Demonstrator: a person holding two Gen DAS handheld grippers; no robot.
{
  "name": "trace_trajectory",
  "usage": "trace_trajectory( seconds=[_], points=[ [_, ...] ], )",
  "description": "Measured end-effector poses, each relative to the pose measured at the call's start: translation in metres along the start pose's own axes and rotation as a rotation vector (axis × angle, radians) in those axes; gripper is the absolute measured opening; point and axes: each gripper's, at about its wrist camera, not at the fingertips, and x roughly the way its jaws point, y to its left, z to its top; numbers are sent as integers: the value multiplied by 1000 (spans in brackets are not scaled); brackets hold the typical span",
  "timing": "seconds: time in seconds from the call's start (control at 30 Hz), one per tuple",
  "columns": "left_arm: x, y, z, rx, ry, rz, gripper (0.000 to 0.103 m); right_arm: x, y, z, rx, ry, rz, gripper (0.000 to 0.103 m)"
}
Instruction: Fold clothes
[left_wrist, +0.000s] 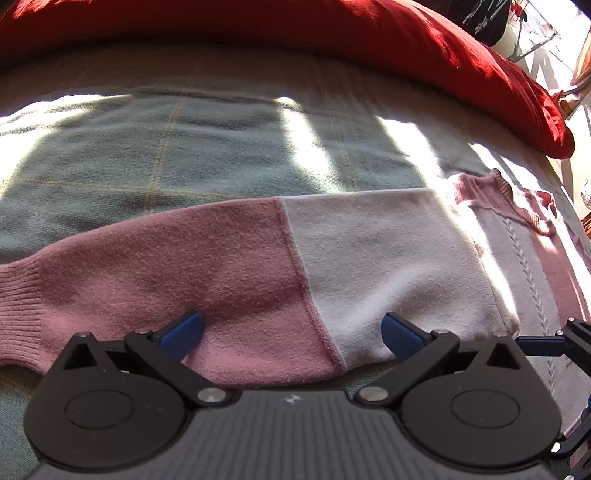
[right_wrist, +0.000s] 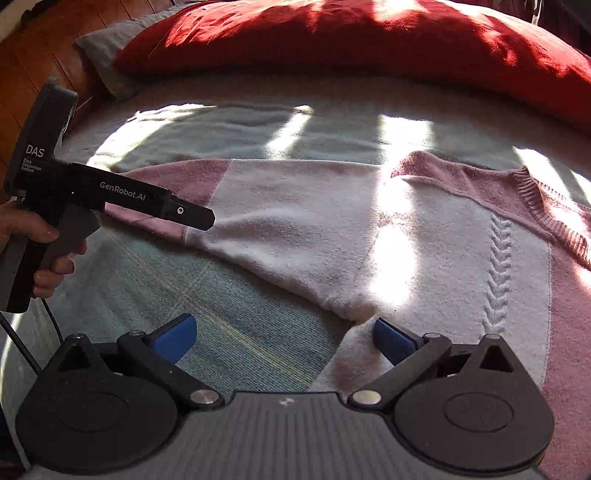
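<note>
A pink and white knit sweater (right_wrist: 424, 251) lies spread on the bed, neck to the right. Its left sleeve (left_wrist: 258, 266), pink toward the ribbed cuff and white toward the shoulder, stretches out to the left. My left gripper (left_wrist: 291, 332) is open, low over the near edge of that sleeve, its blue pads (left_wrist: 183, 332) apart with nothing between them. From the right wrist view the left gripper (right_wrist: 207, 218) shows side-on over the sleeve, held by a hand (right_wrist: 44, 251). My right gripper (right_wrist: 282, 338) is open near the sweater's armpit (right_wrist: 354, 314), holding nothing.
A green-grey checked blanket (right_wrist: 207, 306) covers the bed under the sweater. A long red cushion (right_wrist: 351, 48) lies across the far side. Wooden floor (right_wrist: 37, 48) shows at the far left. Bright sun stripes fall across the fabric.
</note>
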Motion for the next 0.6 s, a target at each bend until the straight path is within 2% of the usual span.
trace_trajectory(
  seconds=[0.13,0.2,0.3,0.37,0.47,0.53,0.6],
  points=[
    [1,0,-2,25,5,7,102,-3,15,-6,-22,47,35,103],
    [-1,0,-2,21,0,5,102,-13,14,-6,-22,31,33,103],
    [-7,0,-3,4,-20,6,102,-18,5,2,-31,-38,-72,103],
    [-10,-1,-3,0,-32,16,102,-9,-5,10,-6,-41,-107,103],
    [-14,-3,-2,9,-44,26,102,12,-12,10,77,35,-69,103],
    [-18,-5,-1,28,-57,27,102,8,-2,5,65,26,-68,103],
    [-23,-9,-1,51,-72,33,102,-2,7,0,45,23,-9,103]
  ],
)
